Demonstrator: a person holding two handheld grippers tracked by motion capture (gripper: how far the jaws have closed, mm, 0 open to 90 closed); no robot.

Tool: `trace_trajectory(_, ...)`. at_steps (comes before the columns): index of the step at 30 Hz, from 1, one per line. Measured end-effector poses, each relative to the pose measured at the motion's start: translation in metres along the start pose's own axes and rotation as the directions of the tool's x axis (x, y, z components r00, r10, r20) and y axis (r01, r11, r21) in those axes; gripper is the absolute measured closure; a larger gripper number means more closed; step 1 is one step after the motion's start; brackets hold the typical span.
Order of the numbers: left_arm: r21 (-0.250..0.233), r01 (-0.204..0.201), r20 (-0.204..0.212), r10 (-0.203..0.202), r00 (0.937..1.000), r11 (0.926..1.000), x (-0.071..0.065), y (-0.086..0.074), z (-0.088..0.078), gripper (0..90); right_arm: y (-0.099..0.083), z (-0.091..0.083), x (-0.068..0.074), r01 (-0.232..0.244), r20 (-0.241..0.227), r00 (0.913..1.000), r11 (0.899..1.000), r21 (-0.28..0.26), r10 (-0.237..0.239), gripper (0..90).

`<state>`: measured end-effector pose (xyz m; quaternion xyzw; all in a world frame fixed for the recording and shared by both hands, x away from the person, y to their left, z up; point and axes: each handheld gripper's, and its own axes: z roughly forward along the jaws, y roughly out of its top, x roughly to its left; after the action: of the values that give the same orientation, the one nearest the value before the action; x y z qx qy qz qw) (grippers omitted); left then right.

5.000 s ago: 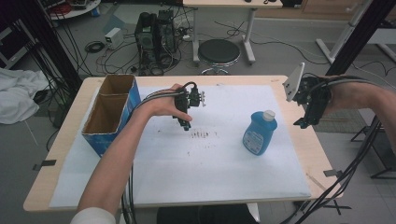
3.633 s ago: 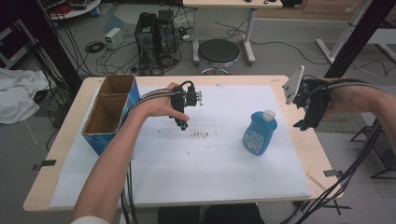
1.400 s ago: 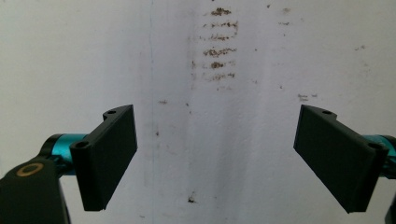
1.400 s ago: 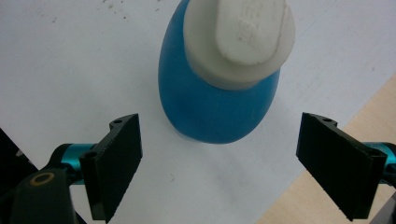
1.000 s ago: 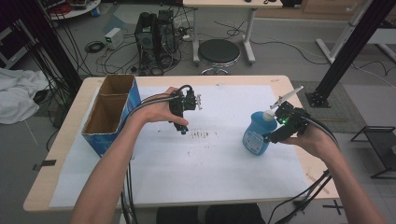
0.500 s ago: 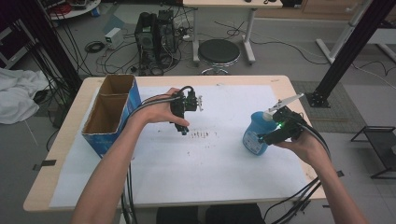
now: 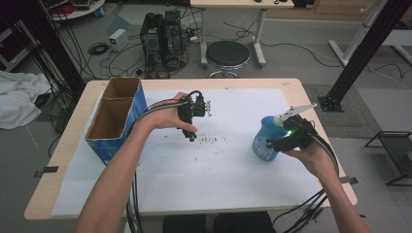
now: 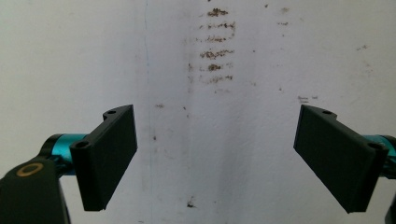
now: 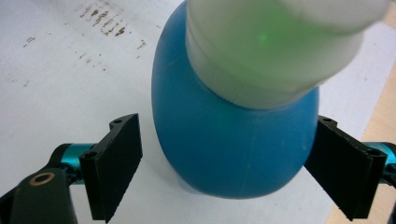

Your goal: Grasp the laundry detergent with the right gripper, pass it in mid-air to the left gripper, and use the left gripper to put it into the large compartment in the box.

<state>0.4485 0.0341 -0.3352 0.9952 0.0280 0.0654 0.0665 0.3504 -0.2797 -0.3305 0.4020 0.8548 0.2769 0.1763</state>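
Observation:
A blue bottle (image 7: 263, 143) with a white cap (image 9: 275, 42) stands upright on the white paper at the table's right side. My right gripper (image 7: 278, 141) is open around the bottle's body (image 9: 224, 144), one jaw on each side. The right-hand jaw sits almost against the bottle and the left-hand one leaves a small gap. My left gripper (image 7: 191, 137) hangs open over the middle of the paper, pointing down, with nothing between its jaws. Rows of small brown marks (image 8: 215, 51) lie on the paper just ahead of it.
A blue cardboard box (image 7: 115, 121) with two open compartments stands at the table's left edge. White paper (image 7: 214, 184) covers most of the wooden table (image 7: 320, 116). Cables trail from both grippers toward the person. A stool and computer gear stand on the floor behind.
My right gripper came in from the table's right edge and now has its open jaws around the blue bottle. The left gripper has barely moved.

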Motion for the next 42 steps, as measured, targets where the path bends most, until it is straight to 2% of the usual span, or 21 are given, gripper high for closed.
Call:
trace_trajectory(3, 0.010, -0.013, 0.000, 0.013, 0.9999, 0.9999, 0.001, 0.000, 0.000, 13.4, -0.002, 0.001, 0.001, -0.009, 0.004, 1.0000, 1.000, -0.008, 0.009, 13.6)
trace_trajectory(4, -0.001, -0.003, -0.002, 0.003, 1.0000, 1.0000, 0.000, 0.000, 0.001, 13.4, -0.002, 0.002, 0.001, -0.013, 0.007, 0.9999, 1.000, -0.016, 0.013, 13.6)
trace_trajectory(5, 0.011, -0.016, -0.005, 0.016, 0.9999, 0.9998, 0.001, 0.000, 0.000, 13.4, -0.004, 0.004, 0.002, -0.018, 0.013, 0.9997, 1.000, -0.021, 0.018, 13.6)
trace_trajectory(7, 0.012, -0.014, -0.001, 0.014, 0.9999, 0.9998, 0.001, 0.000, 0.001, 13.5, -0.006, 0.007, 0.000, -0.007, 0.024, 0.9997, 0.999, -0.038, 0.008, 13.6)
trace_trajectory(20, 0.003, -0.008, -0.010, 0.009, 0.9999, 1.0000, 0.000, -0.003, 0.001, 13.4, -0.013, 0.017, -0.001, -0.035, 0.020, 0.9991, 0.997, -0.076, 0.037, 13.7)
trace_trajectory(25, -0.001, -0.003, 0.004, 0.003, 1.0000, 1.0000, 0.000, -0.003, 0.003, 13.4, -0.014, 0.020, 0.000, -0.037, 0.022, 0.9990, 0.995, -0.090, 0.039, 13.8)
trace_trajectory(30, -0.004, -0.001, -0.006, 0.001, 1.0000, 1.0000, 0.001, -0.003, 0.004, 13.4, -0.012, 0.020, -0.001, -0.035, 0.011, 0.9993, 0.997, -0.062, 0.035, 14.0)
trace_trajectory(42, -0.002, -0.003, -0.004, 0.003, 1.0000, 1.0000, 0.000, -0.004, 0.003, 13.4, -0.012, 0.018, -0.002, -0.035, 0.002, 0.9994, 0.997, -0.069, 0.036, 17.6)
